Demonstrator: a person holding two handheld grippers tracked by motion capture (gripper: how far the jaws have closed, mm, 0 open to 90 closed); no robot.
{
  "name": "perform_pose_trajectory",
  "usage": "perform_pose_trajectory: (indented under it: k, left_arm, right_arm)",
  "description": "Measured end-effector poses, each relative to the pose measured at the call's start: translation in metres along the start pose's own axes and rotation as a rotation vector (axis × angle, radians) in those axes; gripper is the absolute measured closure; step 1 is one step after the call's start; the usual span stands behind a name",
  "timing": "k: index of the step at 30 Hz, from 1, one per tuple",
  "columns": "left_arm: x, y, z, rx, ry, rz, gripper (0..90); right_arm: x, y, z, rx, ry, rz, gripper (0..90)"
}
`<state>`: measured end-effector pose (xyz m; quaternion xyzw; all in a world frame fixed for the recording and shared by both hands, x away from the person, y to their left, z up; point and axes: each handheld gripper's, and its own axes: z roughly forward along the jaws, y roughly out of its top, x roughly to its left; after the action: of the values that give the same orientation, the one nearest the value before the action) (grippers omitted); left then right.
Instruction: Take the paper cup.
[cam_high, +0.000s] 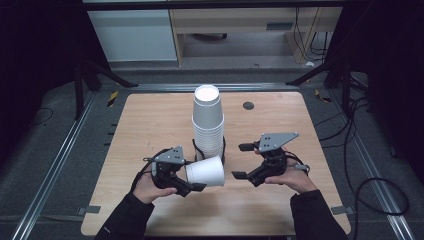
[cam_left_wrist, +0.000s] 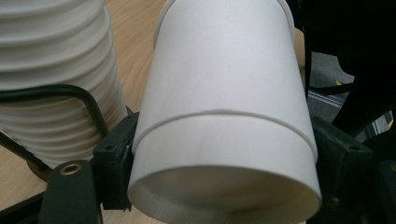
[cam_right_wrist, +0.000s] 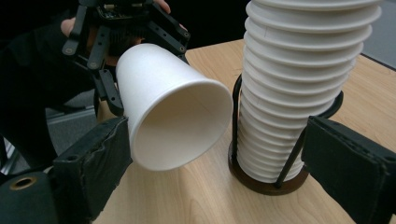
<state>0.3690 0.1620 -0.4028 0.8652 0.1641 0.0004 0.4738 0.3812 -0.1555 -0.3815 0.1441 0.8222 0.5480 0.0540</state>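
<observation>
My left gripper (cam_high: 195, 175) is shut on a white paper cup (cam_high: 207, 171) that lies on its side just above the table, its mouth turned to the right. In the left gripper view the black pads (cam_left_wrist: 116, 158) press the cup (cam_left_wrist: 224, 93) from both sides near its base. My right gripper (cam_high: 237, 161) stands open to the right of the cup, with nothing between its jaws. In the right gripper view (cam_right_wrist: 219, 158) the cup's open mouth (cam_right_wrist: 173, 112) faces me. A tall stack of white cups (cam_high: 208, 122) stands upright in a black wire holder (cam_high: 222, 150) just behind both grippers.
The wooden table (cam_high: 150, 125) has a small dark round disc (cam_high: 248, 105) near its back right. Metal rails and black frame legs run along both sides of the table. Cables (cam_high: 360, 165) lie on the floor at the right.
</observation>
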Motion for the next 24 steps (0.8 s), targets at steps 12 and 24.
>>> perform_pose_trajectory:
  k: [12,24]
  left_arm:
    - [-0.002,0.002,0.001,-0.06,-0.006,-0.006,21.7]
    - [-0.005,0.005,0.006,-0.107,-0.035,0.016,21.6]
  right_arm:
    - [0.003,-0.028,-0.01,-0.111,-0.034,0.118,11.1]
    - [0.01,-0.033,0.0,-0.106,0.084,0.139,3.7]
